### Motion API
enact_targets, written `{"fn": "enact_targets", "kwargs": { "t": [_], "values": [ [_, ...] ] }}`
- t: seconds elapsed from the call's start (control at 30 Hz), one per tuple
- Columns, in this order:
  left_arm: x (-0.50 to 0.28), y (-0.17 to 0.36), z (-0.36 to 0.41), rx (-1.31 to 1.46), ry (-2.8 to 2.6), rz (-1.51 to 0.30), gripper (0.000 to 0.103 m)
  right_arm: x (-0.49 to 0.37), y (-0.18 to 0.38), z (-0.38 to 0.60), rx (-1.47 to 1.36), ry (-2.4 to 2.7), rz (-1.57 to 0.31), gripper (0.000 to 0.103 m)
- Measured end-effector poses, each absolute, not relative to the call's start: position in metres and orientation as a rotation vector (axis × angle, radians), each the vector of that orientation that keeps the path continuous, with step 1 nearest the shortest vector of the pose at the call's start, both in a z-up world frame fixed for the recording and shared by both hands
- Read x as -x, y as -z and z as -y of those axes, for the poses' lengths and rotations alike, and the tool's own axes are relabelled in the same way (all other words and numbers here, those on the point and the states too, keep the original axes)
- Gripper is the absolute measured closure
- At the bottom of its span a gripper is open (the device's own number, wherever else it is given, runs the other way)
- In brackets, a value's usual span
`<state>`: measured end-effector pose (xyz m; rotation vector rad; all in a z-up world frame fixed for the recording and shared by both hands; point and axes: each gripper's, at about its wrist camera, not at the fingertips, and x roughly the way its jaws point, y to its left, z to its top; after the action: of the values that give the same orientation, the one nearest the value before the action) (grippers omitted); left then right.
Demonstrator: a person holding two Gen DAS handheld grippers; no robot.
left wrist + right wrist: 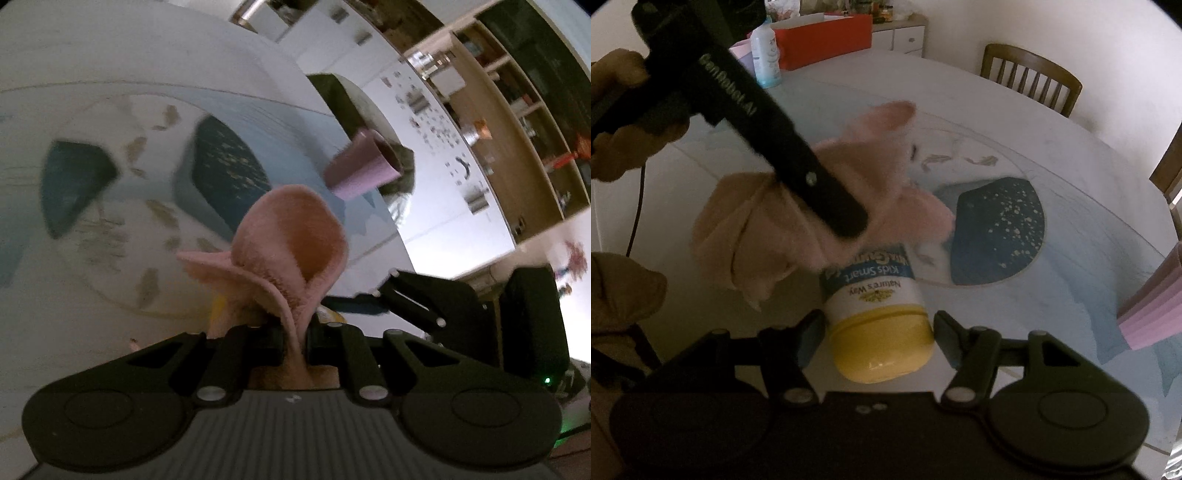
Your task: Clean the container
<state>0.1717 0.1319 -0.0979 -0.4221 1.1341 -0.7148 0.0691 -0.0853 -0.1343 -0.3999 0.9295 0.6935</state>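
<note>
Between the right gripper's (879, 332) jaws sits the container (877, 317).

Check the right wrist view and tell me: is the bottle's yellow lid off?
No, the yellow lid sits on the bottle, held between the right gripper's fingers.

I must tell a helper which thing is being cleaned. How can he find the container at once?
Look at the round table with the blue pattern. Between the right tongs is a white bottle. Only it has a yellow lid, with a pink cloth against it.
</note>
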Motion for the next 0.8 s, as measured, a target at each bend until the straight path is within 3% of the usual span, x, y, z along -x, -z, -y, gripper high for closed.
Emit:
{"fn": "enact_targets", "kwargs": {
  "t": [0.5, 0.8],
  "values": [
    [-0.188, 0.149, -0.160, 0.464, 0.539, -1.243, 0.093, -0.066, 0.136, 0.086, 0.386, -0.684, -0.924, 0.039],
    [-0.174, 0.072, -0.164, 0.387, 0.620, -1.083, 0.092, -0.066, 0.138, 0.089, 0.377, -0.669, -0.910, 0.039]
  ]
}}
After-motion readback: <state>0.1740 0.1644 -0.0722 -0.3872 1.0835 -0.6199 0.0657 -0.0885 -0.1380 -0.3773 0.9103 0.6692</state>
